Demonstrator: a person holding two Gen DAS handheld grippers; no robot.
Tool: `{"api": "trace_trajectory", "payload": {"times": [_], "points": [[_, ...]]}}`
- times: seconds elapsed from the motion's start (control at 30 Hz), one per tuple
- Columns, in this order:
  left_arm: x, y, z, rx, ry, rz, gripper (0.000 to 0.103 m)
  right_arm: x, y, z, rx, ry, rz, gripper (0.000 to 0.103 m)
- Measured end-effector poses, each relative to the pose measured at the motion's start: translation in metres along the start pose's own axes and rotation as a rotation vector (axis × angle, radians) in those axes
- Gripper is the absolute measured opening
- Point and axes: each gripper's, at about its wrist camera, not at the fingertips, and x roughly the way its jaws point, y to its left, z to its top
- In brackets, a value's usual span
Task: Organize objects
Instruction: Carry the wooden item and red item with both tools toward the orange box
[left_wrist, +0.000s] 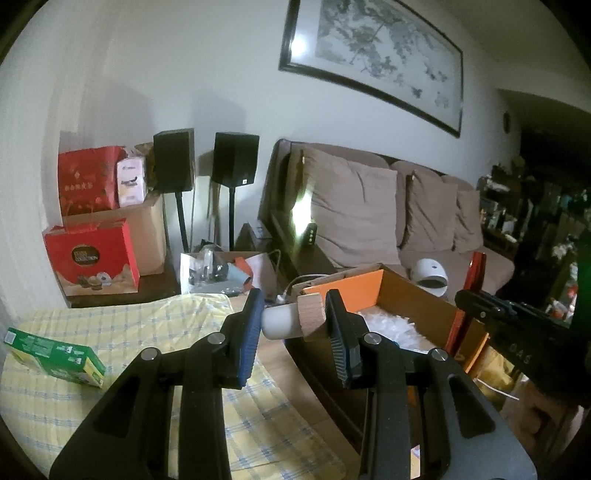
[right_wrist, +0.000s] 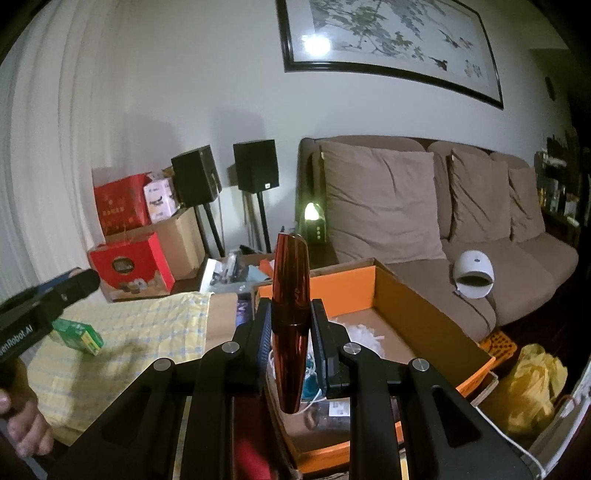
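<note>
My left gripper (left_wrist: 295, 317) is shut on a small white bottle with a wooden cap (left_wrist: 293, 319), held sideways at the near left rim of an open orange cardboard box (left_wrist: 354, 291). My right gripper (right_wrist: 290, 325) is shut on a shiny red tapered tube (right_wrist: 290, 295), held upright above the same box (right_wrist: 343, 286), which has white stuffing inside. The red tube also shows at the right of the left wrist view (left_wrist: 476, 273). A green and yellow carton (left_wrist: 55, 356) lies on the yellow checked cloth; it also shows in the right wrist view (right_wrist: 79, 336).
A brown sofa (right_wrist: 424, 206) with cushions and a white domed device (right_wrist: 472, 273) stands behind the box. Red gift boxes (left_wrist: 92, 254), cardboard boxes and two black speakers (left_wrist: 236, 158) stand at the back left. A yellow bag (right_wrist: 528, 384) lies on the floor at right.
</note>
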Motion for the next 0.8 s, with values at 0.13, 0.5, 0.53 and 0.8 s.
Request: {"api": "trace_trajectory", "payload": {"times": [0.13,0.5,0.53,0.8], "points": [[0.004,-0.007,0.0,0.013,0.018,-0.004,0.032,0.001,-0.01,0.001,0.056,0.01,0.055,0.02],[0.01,-0.016,0.01,0.03,0.015,0.011,0.032,0.007,-0.016,-0.003,0.044,0.034,-0.014,0.02],[0.01,-0.016,0.01,0.029,0.014,0.012,0.032,0.007,-0.018,-0.003,0.054,0.036,-0.003,0.02],[0.015,-0.021,0.015,0.039,0.005,0.015,0.032,0.007,-0.029,-0.005,0.091,0.038,0.004,0.02]]}}
